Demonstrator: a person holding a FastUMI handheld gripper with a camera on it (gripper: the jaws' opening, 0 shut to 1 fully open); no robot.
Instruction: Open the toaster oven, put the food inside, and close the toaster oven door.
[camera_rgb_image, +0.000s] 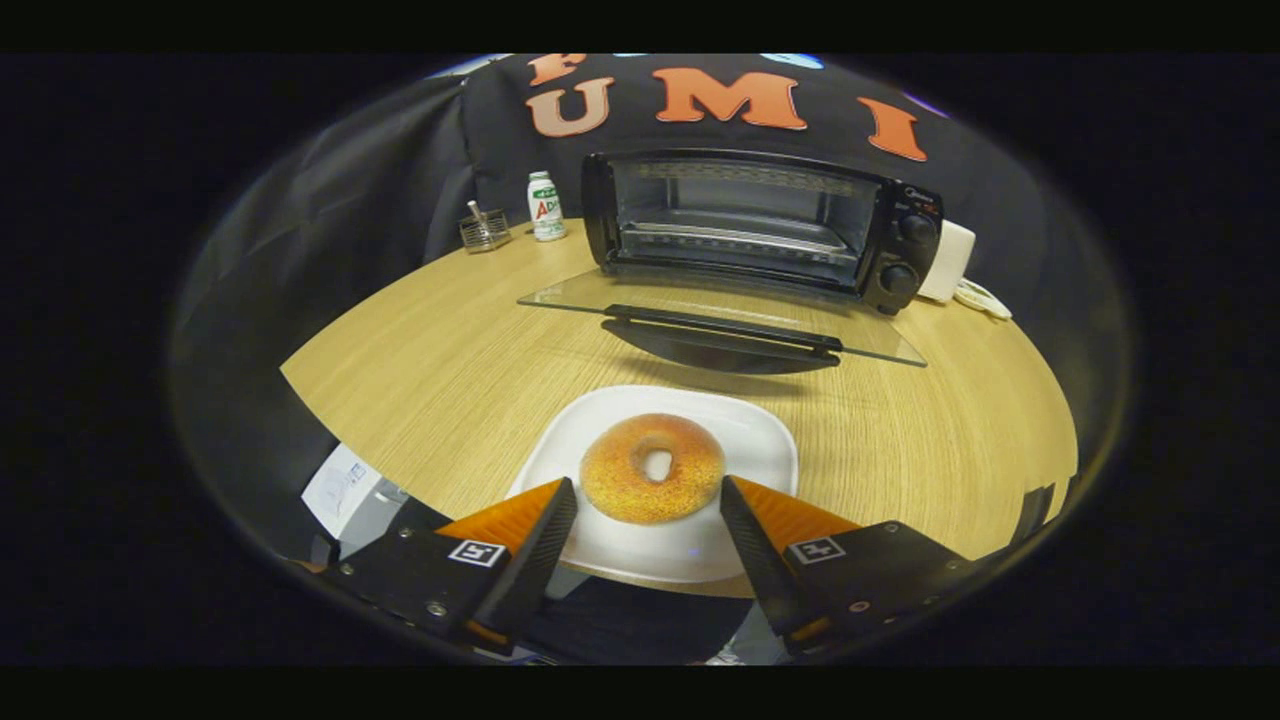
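Tongs (648, 488) agape around plated bagel (652, 468)

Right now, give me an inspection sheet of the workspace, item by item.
Surface: round wooden table.
Job's things: toaster oven at the back, glass door folded down open, rack inside bare; bagel on white plate.
Clutter: bottle and wire holder left of the oven.
Gripper: open, fingers flanking the bagel, whether they touch it is unclear.
Cables: white cord beside a white box.
Surroundings: black cloth wall.
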